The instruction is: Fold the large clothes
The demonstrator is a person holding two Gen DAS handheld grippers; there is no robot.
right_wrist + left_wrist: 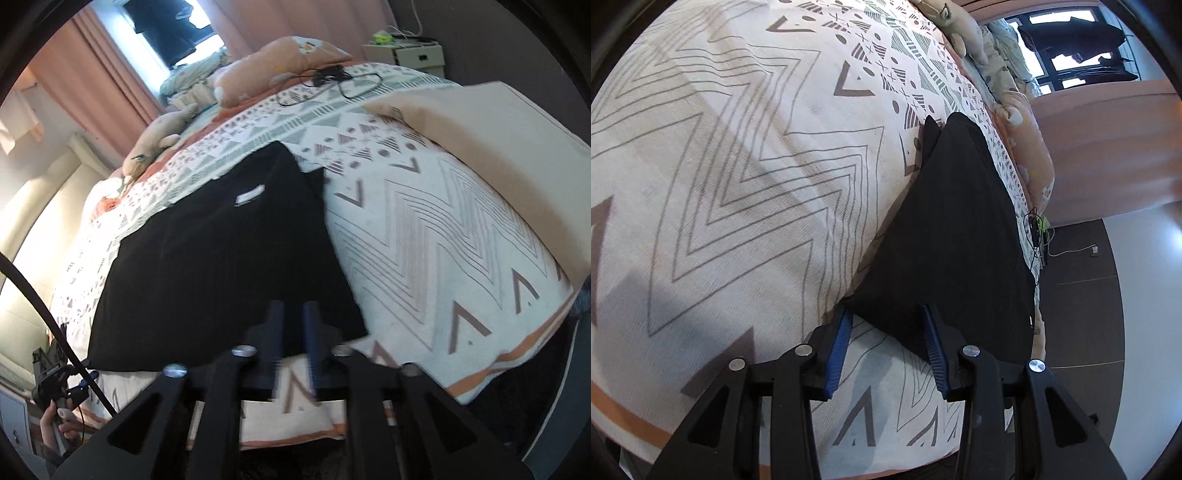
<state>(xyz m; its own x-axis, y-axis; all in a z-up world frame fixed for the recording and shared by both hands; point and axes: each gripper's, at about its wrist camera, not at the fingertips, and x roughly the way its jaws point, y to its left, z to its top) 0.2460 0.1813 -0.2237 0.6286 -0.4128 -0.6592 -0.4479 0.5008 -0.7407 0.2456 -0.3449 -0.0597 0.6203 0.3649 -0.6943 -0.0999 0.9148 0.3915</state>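
Note:
A black garment (953, 229) lies folded flat on the patterned bed cover (720, 184). My left gripper (885, 312) hovers at its near corner, and the garment's edge runs between the blue pads (839, 347). The jaws stand apart and do not press the cloth. In the right wrist view the black garment (221, 251) shows a white label (250, 194) near its far end. My right gripper (293, 308) is motion-blurred just above the garment's near edge, with a gap between its fingers and nothing held. At the lower left a hand (55, 421) holds the left gripper's handle.
A beige cushion (498, 147) lies on the bed's right side. An orange pillow (280, 62), a black cable (332, 79) and a plush toy (155, 151) sit near the head. A nightstand (406, 55) stands beyond. Dark floor (1082, 295) borders the bed.

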